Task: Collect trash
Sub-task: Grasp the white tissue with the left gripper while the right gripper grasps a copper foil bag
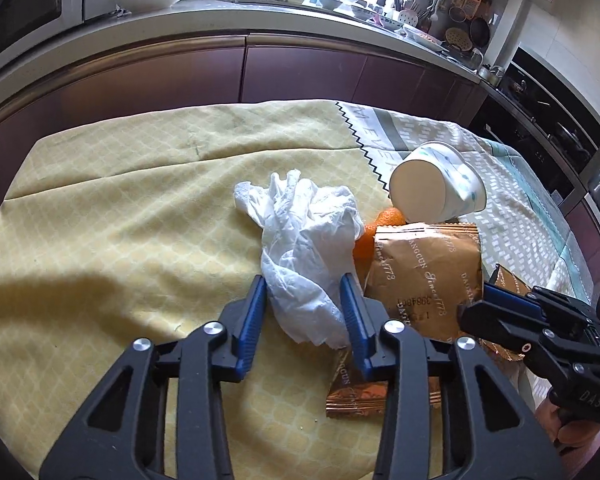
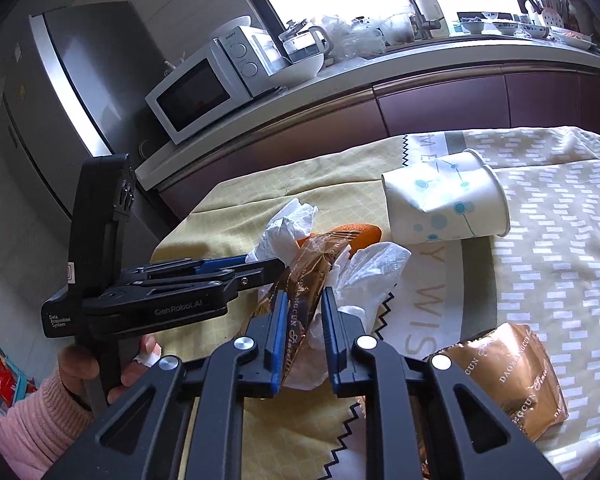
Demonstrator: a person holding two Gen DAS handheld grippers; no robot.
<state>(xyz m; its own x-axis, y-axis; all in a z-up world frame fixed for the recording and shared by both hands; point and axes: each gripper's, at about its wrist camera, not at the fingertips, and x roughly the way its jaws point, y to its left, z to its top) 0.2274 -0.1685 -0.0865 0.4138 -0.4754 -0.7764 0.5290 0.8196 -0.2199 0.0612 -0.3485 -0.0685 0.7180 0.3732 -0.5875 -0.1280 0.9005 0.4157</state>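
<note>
In the left wrist view, the left tongs (image 1: 304, 300) stand partly closed around a crumpled white tissue (image 1: 308, 240), with a blue pad (image 1: 256, 308) on each side of it; the pads seem to touch the paper, so I judge that the tissue is gripped, softly, as such light trash needs only a little squeeze. The tissue lies on the yellow cloth (image 1: 120, 208) that covers the counter, and it leans against a gold wrapper (image 1: 428, 272). Behind them is an orange peel (image 1: 384, 220), and a paper cup (image 1: 436, 184) lies on its side, so all the trash is gathered in one small heap near the middle. A second gold wrapper (image 1: 352, 396) lies flat under the right finger. From the right side the right tongs (image 1: 496, 292) reach to the first wrapper. In the right wrist view, the right tongs (image 2: 304, 320) are almost closed on the edge of the gold wrapper (image 2: 312, 272), which stands upright between the pads; I think it is pinched at the thin edge because a flat foil is difficult to take from above. The tissue (image 2: 364, 272) is just behind it, the orange peel (image 2: 360, 234) and the paper cup (image 2: 444, 204) are farther. Another gold wrapper (image 2: 512, 376) rests on the patterned cloth (image 2: 552, 240) at the right. The left tongs (image 2: 260, 268) come in from the left, held by a hand (image 2: 104, 364) in a pink sleeve (image 2: 28, 428).
</note>
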